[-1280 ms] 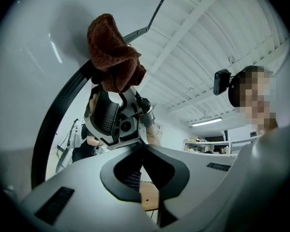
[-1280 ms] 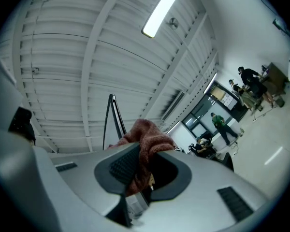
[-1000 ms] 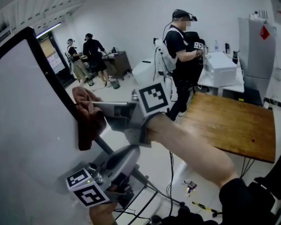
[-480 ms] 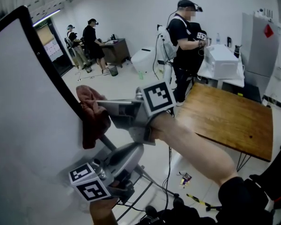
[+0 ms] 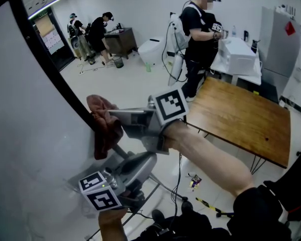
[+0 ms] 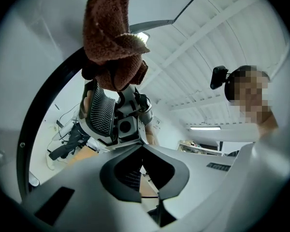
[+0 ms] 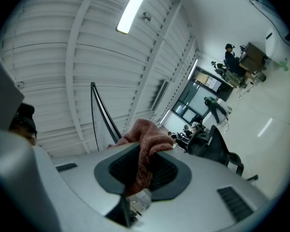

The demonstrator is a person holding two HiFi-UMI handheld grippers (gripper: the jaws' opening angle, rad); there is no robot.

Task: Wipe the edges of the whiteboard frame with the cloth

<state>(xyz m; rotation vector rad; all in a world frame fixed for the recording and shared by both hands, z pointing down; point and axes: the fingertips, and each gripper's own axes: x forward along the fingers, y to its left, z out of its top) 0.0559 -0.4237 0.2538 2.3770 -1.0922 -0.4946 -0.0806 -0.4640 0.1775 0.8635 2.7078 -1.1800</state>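
Note:
The whiteboard (image 5: 25,134) fills the left of the head view, its black frame (image 5: 50,69) slanting down to the right. A brown cloth (image 5: 104,123) is pressed against that right-hand frame edge and hangs below it. My right gripper (image 5: 109,115) is shut on the cloth. In the right gripper view the cloth (image 7: 146,139) bunches between the jaws of the right gripper (image 7: 140,164), with the frame (image 7: 99,115) behind. My left gripper (image 5: 149,159) sits lower, beside the board's stand, shut and empty. Its own view looks up at the cloth (image 6: 111,37), the right gripper (image 6: 111,122) and the frame (image 6: 48,105).
A wooden table (image 5: 241,119) stands to the right. A person in black (image 5: 200,29) stands by a white table (image 5: 236,59) behind it; two others are at a desk (image 5: 118,40) far back. Stand legs (image 5: 163,187) and cables (image 5: 210,205) lie on the floor.
The right gripper and cloth have slid down the frame's right edge, farther from its top corner. The left gripper has stayed below it.

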